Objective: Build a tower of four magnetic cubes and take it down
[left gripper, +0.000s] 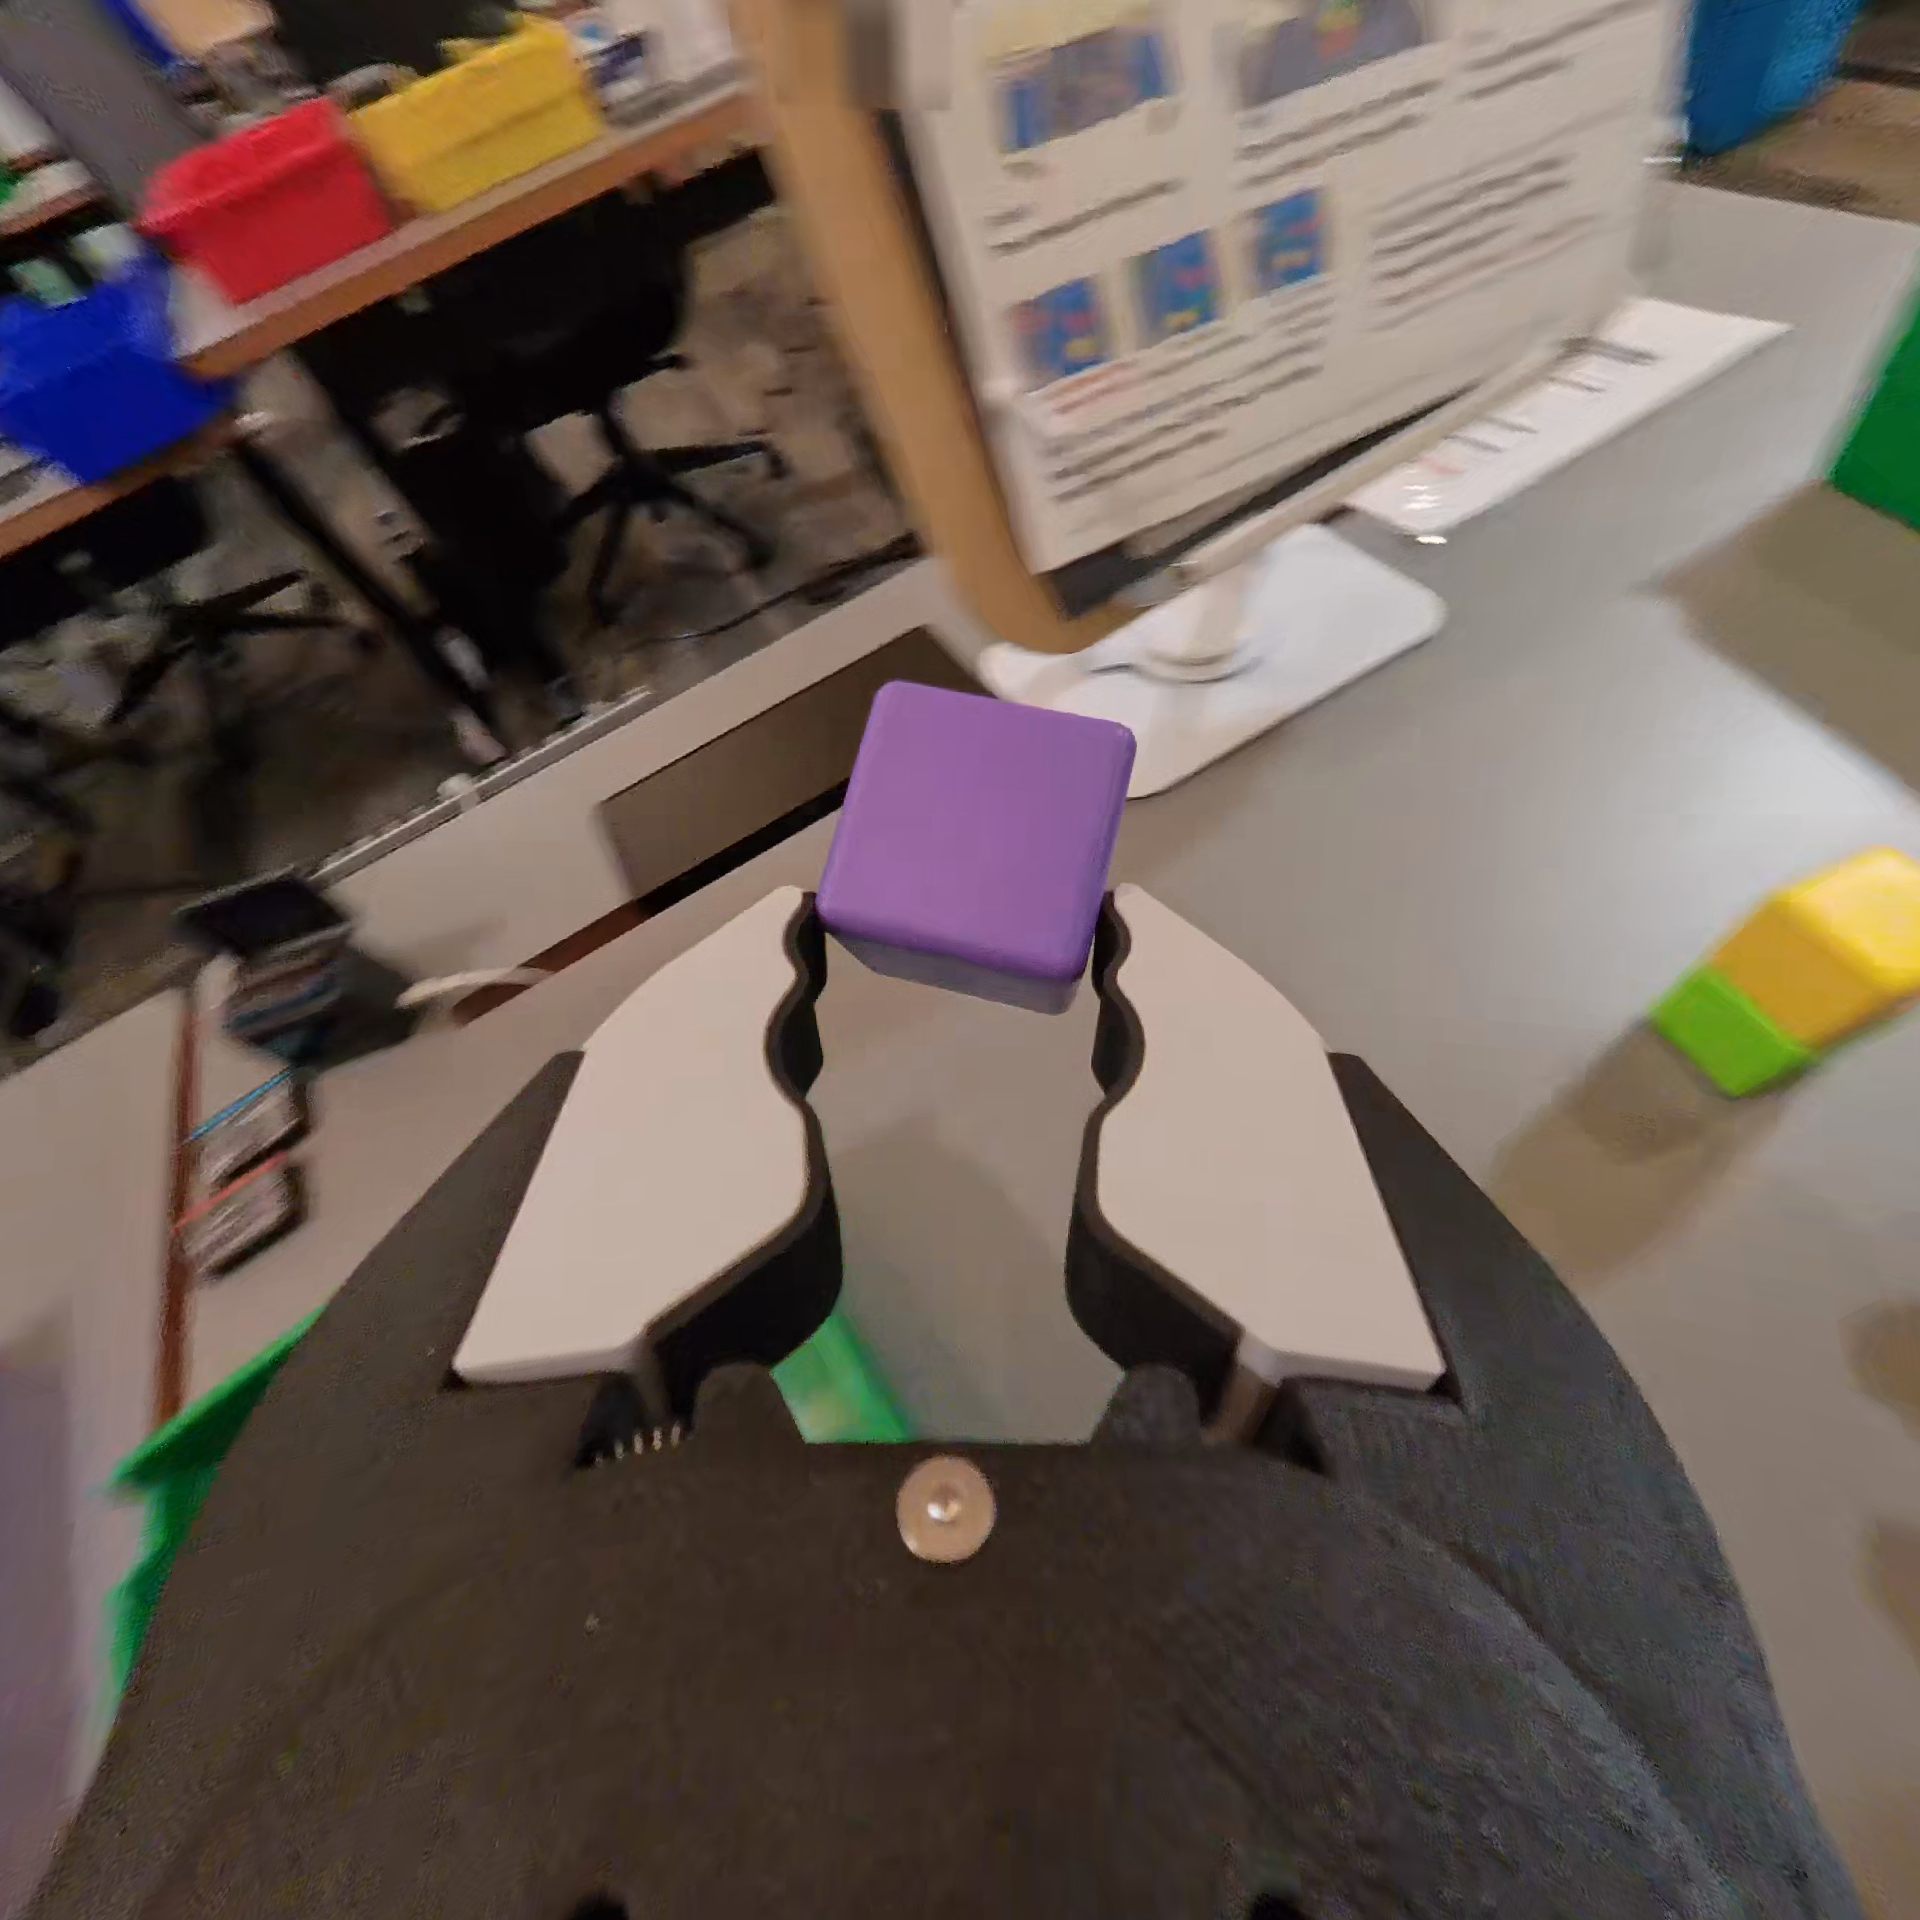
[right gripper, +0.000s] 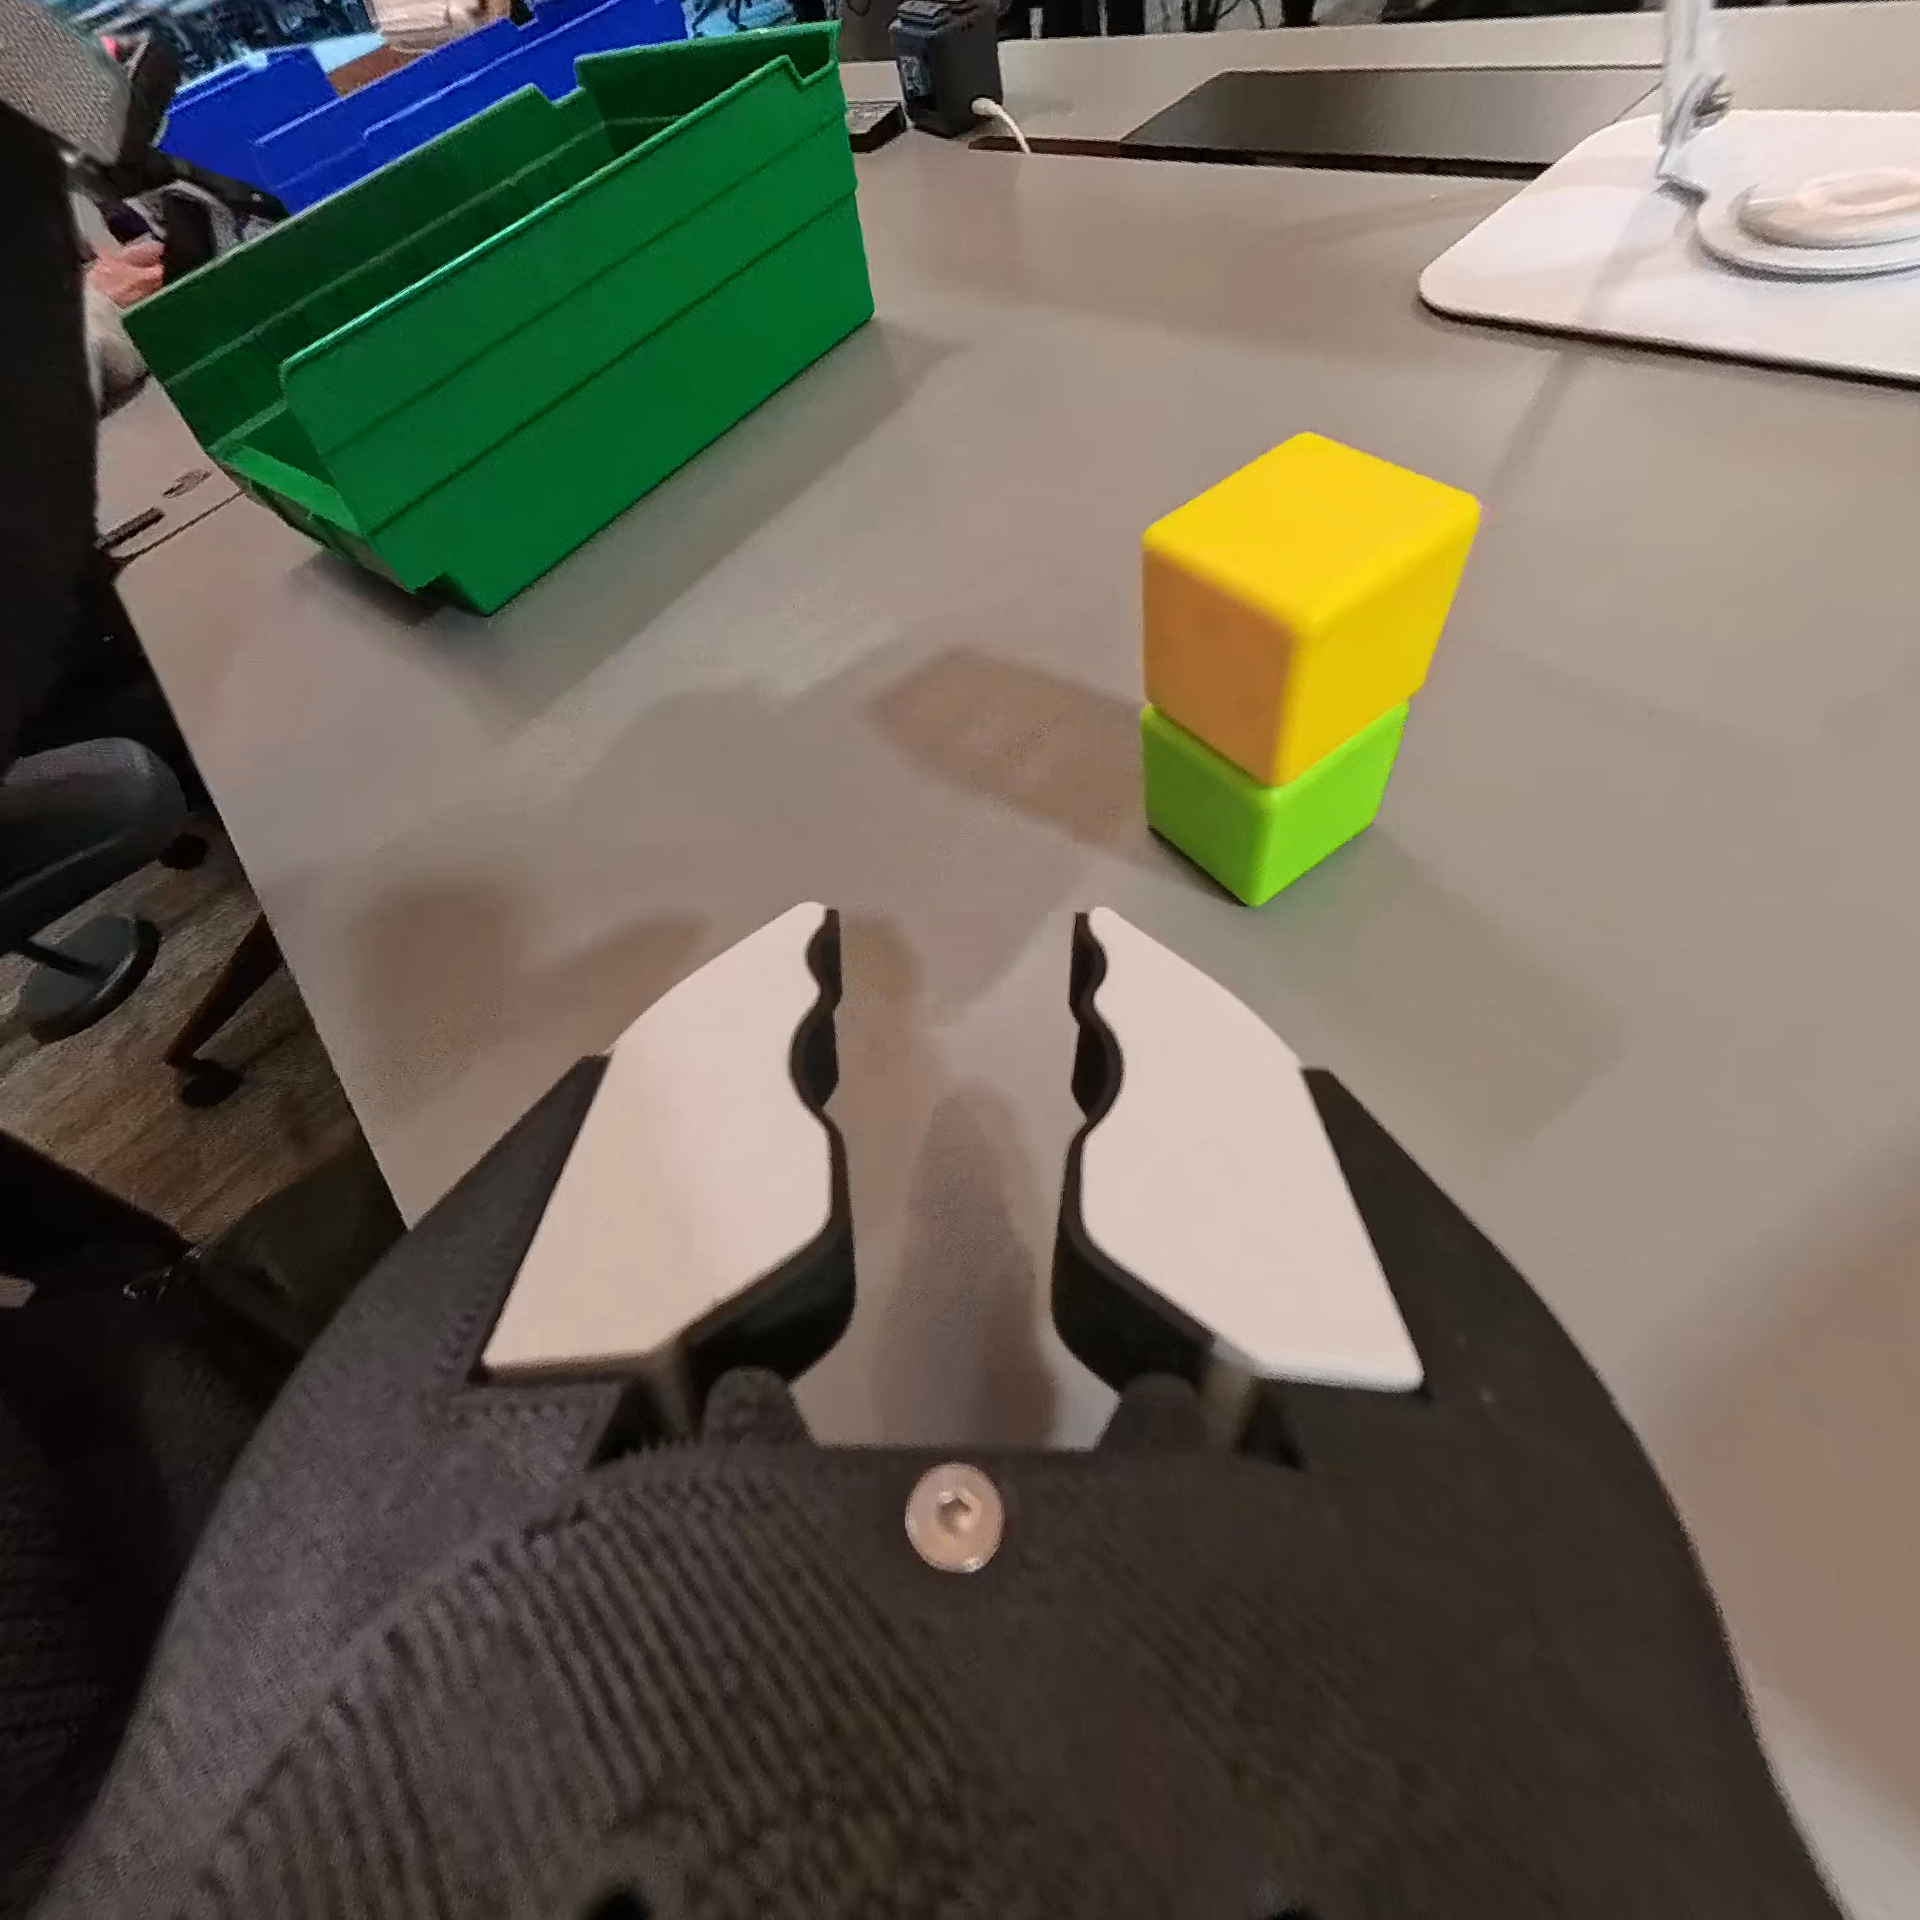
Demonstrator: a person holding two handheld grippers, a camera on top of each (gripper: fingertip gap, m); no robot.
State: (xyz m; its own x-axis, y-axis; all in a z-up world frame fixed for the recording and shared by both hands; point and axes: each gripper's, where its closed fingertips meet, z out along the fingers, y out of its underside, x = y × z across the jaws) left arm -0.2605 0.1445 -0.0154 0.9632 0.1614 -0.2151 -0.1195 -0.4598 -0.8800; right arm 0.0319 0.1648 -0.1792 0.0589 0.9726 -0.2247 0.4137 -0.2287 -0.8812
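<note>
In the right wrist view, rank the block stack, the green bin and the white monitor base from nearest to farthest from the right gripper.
From the right gripper:
1. Block stack, just ahead to the right.
2. Green bin, farther off on the left.
3. White monitor base, far right corner.

Solid purple plastic cube, unpatterned, sits between pale grey finger plates on a textured black gripper body. Plain yellow cube over lime-green cube on matte grey tabletop. Ribbed dark-green plastic bin; blue bins behind it.
</note>
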